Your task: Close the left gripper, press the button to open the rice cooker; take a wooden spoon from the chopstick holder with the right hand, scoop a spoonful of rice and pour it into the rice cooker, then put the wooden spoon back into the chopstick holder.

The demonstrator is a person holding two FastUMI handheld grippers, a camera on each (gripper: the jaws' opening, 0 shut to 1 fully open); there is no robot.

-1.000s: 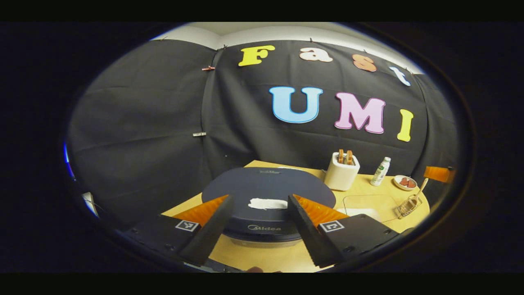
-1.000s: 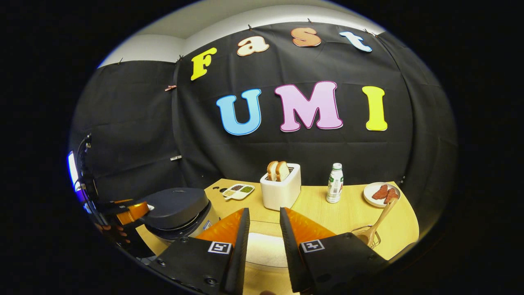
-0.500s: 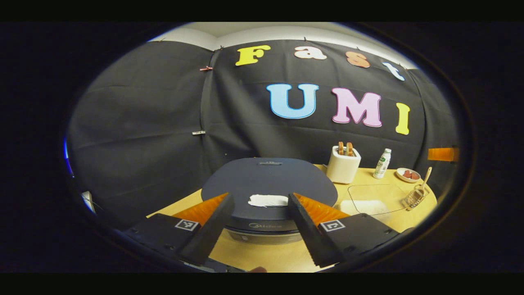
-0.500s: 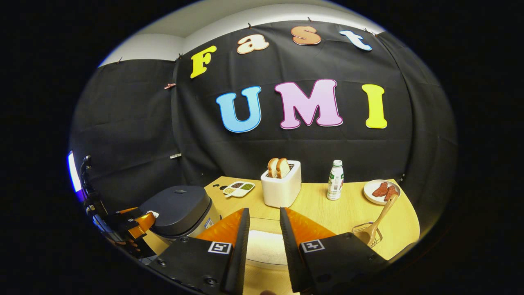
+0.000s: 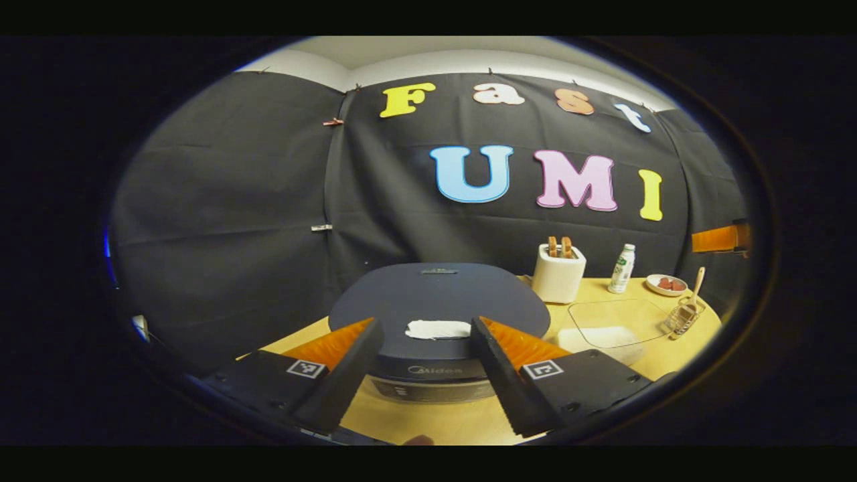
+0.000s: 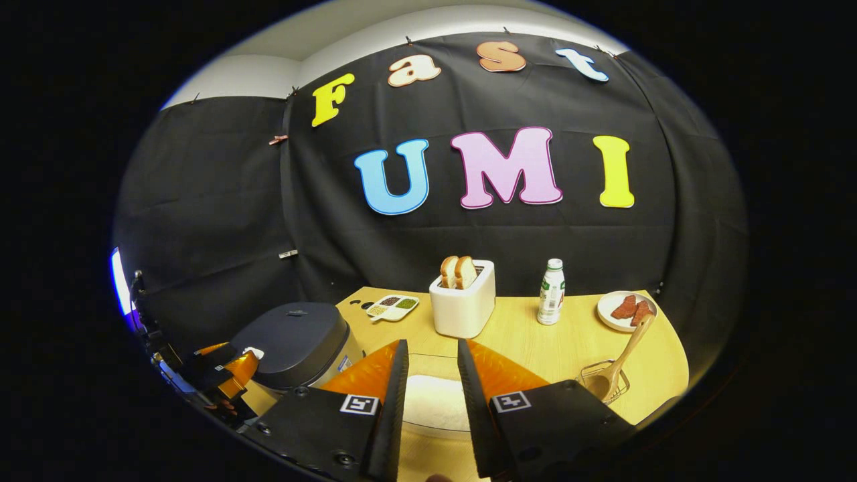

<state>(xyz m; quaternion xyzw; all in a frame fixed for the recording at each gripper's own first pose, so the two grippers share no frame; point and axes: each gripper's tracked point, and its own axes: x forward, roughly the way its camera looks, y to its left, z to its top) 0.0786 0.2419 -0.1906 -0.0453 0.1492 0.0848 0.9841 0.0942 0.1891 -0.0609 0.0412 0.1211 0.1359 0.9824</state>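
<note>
Left tool (image 5: 422, 338) faces cooker button (image 5: 438, 329); right gripper view adds condiment tray (image 6: 392, 307).

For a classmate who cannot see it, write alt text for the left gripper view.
The open left gripper points at the closed rice cooker and its white lid button. To the right on the table stand a toaster and a bottle.

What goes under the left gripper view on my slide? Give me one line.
Left gripper open, fingers either side of the closed rice cooker's white button.
</note>
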